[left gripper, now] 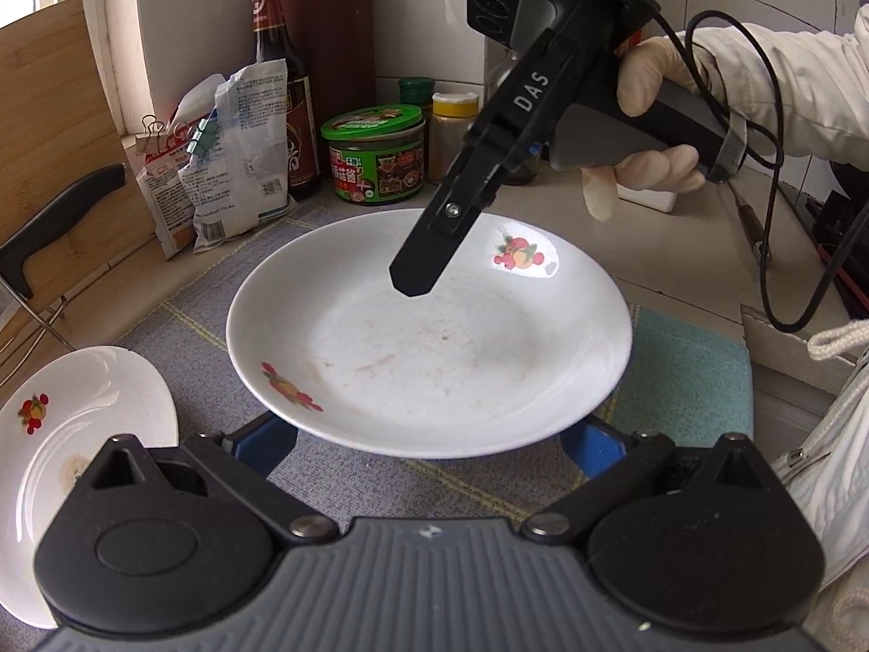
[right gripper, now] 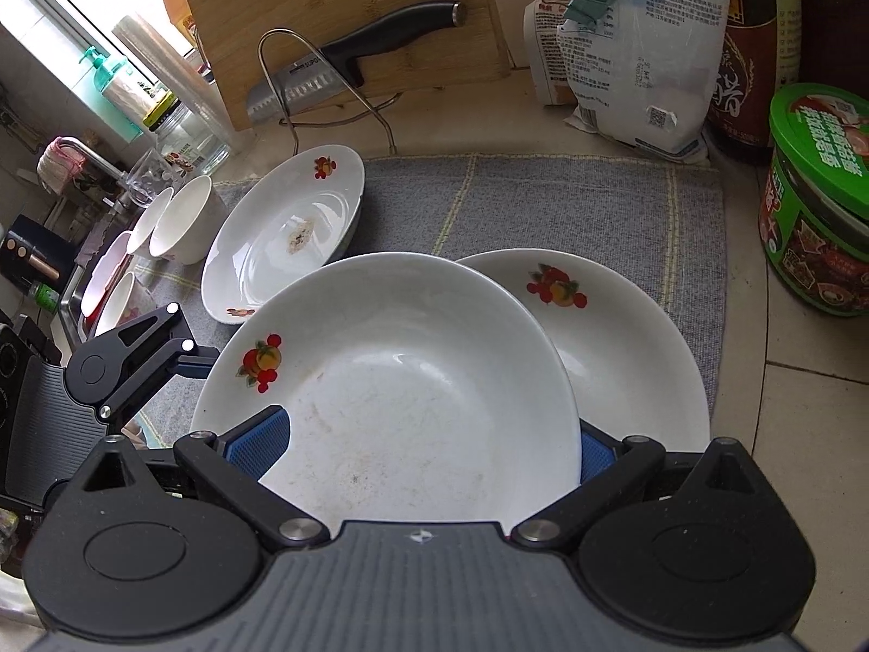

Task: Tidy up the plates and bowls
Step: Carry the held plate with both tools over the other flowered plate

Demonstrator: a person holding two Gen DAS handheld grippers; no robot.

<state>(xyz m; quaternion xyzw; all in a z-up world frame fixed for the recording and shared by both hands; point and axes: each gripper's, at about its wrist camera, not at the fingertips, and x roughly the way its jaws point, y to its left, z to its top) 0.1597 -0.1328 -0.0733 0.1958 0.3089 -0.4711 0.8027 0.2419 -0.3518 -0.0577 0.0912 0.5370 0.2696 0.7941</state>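
A white deep plate with fruit prints hangs above the grey mat. Its near rim lies over the blue pads of my left gripper, whose fingers are spread wide open beneath it. My right gripper reaches over the far rim. In the right wrist view this plate passes between the wide-apart fingers of the right gripper, left pad above it and right pad below. The left gripper touches its left rim. A second plate lies partly under it. A stained plate and two white bowls sit at the left.
The stained plate is at my left. A knife rests on a wire rack against a bamboo board. A green-lidded jar, a dark sauce bottle and clipped bags line the back. A gloved hand holds the right gripper.
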